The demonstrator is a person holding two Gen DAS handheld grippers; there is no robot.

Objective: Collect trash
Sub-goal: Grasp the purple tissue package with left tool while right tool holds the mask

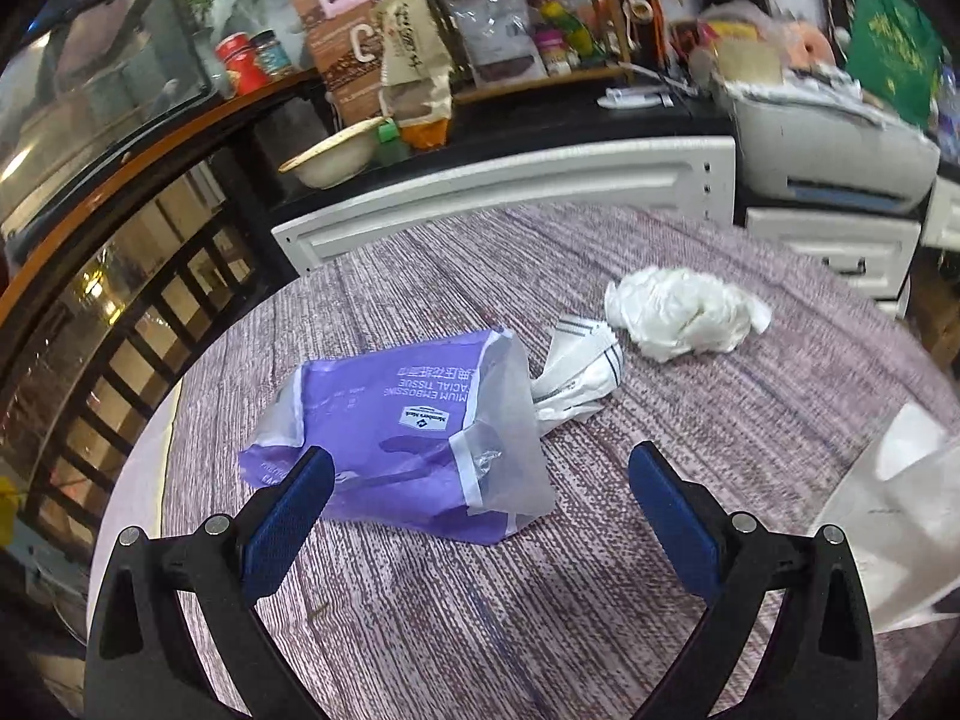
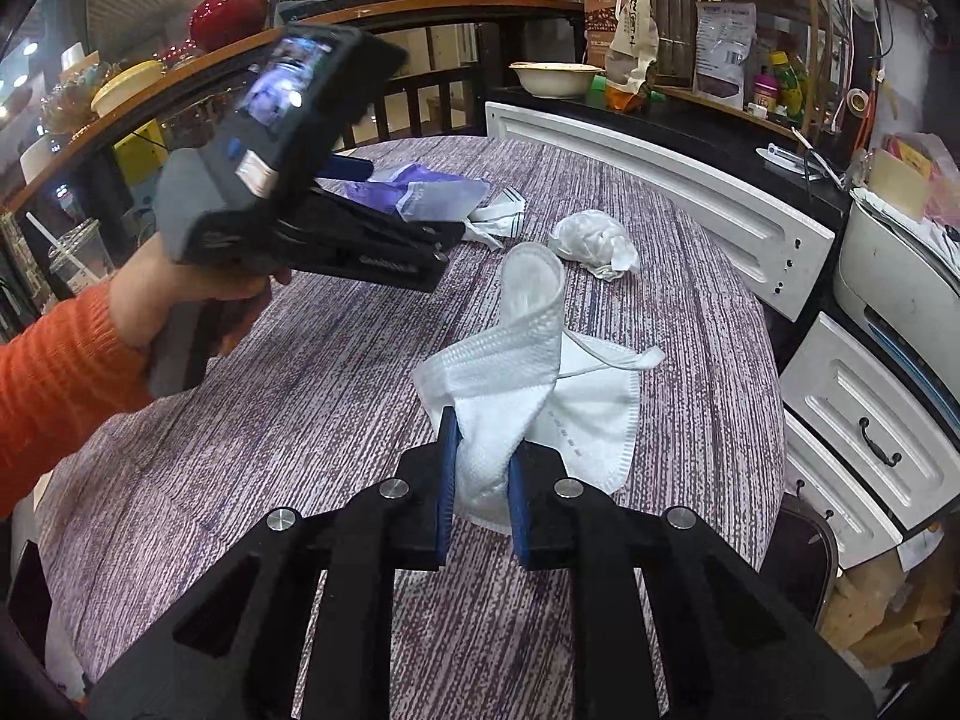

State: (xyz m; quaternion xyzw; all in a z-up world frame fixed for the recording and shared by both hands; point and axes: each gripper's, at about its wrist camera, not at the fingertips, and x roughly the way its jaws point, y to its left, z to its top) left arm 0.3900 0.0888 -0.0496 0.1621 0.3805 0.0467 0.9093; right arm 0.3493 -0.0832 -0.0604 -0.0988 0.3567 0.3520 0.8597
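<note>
**Right gripper has the cloth; left lines up on the tissue wrapper**

Trash lies in a loose line across the round desk (image 2: 300,420). Purple tissue wrapper (image 1: 414,438), empty and crumpled, toward the far-left edge. Touching it, a small white wrapper with dark stripes (image 1: 585,369). Just beyond, apart, a wad of white tissue (image 1: 681,312), nearer the far edge by the cabinet.

Right gripper (image 2: 483,492) is clamped on a white textured cloth (image 2: 510,360), lifted so its free end curls upward; likely held clear to carry off. Under it a white face mask (image 2: 591,414) lies flat near the right edge.

Left gripper (image 1: 480,483) hovers with fingers wide apart, wrapper partly between them. Judged: positioned to close on it, the largest piece and nearest that hand.

Obstacles: the striped wrapper touches the purple one and may drag along. The desk around the trash is otherwise bare. White cabinet (image 2: 660,192), printer (image 2: 900,276) and cluttered shelves (image 2: 720,30) stand beyond the far edge, well apart.
</note>
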